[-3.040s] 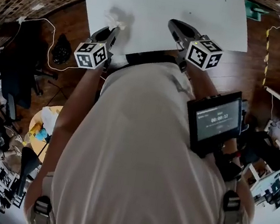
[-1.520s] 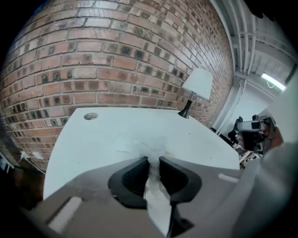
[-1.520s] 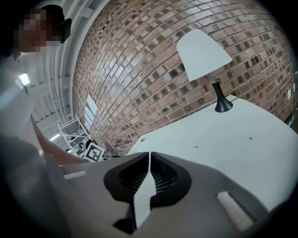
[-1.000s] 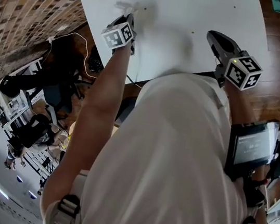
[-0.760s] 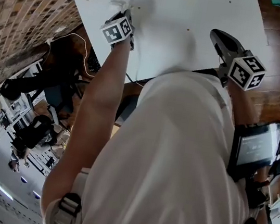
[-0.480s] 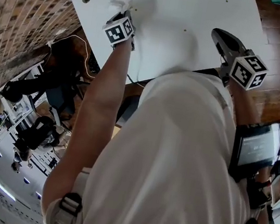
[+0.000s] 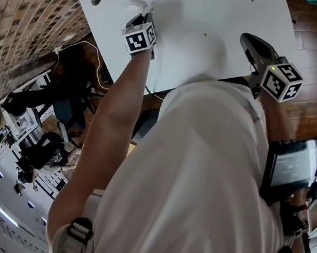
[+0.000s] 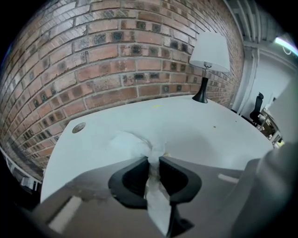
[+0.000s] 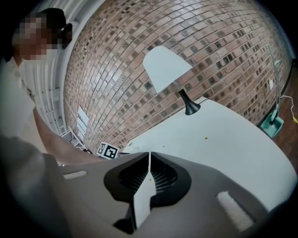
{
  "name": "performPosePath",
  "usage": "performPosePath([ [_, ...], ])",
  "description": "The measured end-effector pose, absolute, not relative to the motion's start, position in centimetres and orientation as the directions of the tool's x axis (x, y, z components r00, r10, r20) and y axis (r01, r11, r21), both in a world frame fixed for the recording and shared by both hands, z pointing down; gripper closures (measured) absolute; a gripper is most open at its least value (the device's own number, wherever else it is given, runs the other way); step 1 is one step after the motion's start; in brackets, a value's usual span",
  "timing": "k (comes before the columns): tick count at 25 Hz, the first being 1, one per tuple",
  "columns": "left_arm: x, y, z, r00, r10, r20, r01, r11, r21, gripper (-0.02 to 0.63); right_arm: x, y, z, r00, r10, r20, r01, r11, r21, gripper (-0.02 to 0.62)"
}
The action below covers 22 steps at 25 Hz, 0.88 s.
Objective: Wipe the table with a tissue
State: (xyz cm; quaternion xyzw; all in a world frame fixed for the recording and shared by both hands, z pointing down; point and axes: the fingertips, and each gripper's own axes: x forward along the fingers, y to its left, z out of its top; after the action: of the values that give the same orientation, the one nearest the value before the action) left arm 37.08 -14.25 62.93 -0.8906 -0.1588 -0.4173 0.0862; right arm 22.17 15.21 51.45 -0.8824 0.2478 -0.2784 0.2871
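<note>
Nearest, this side of table (image 7: 236, 10): white shirt (image 7: 196, 188) across most of head view. Small dark screen (image 7: 288, 167) off table's near-right corner.

At table's near edge, right part: R gripper (image 7: 247, 39). Tongs fully together, nothing between them. Tips just over the top, pointing across table. Well apart from tissue.

Further in, toward table's far-left part: L gripper (image 8: 153, 160), tilted down at the top, clamped on tissue (image 8: 132, 142). Closing further just now, tissue between the pads, squeezed at its twisted neck. Bunched end ahead of tongs, lying on table top as far as visible; loose tail trailing back betw. the tongs.

Beyond tissue, by table's left edge: round cable hole (image 8: 78, 127), near tissue but not touching.

Mid table: a few small yellowish specks (image 8: 214, 126).

Far end of table: lamp (image 8: 209, 56), black base, white shade, upright on the top.

Behind table: brick wall (image 8: 116, 56).
</note>
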Motion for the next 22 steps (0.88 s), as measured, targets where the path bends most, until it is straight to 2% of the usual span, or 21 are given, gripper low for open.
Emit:
performPosePath([
  [12, 32.7, -9.0, 63.9, 0.556, 0.331, 0.762, 0.492, -0.87, 0.019, 0.543, 23.2, 15.5, 51.6, 0.711, -0.622, 0.326, -0.308, -0.693, -0.652, 0.577],
  [19, 30.6, -7.1, 63.5, 0.488, 0.409, 0.771, 0.513, -0.849, 0.125, 0.543, 23.4, 15.6, 51.7, 0.696, -0.645, 0.316, -0.322, -0.673, -0.666, 0.577],
  [22, 30.3, -6.7, 63.0, 0.472, 0.426, 0.772, 0.477, -0.86, 0.182, 0.543, 23.5, 15.5, 51.5, 0.692, -0.653, 0.307, -0.326, -0.663, -0.674, 0.577],
])
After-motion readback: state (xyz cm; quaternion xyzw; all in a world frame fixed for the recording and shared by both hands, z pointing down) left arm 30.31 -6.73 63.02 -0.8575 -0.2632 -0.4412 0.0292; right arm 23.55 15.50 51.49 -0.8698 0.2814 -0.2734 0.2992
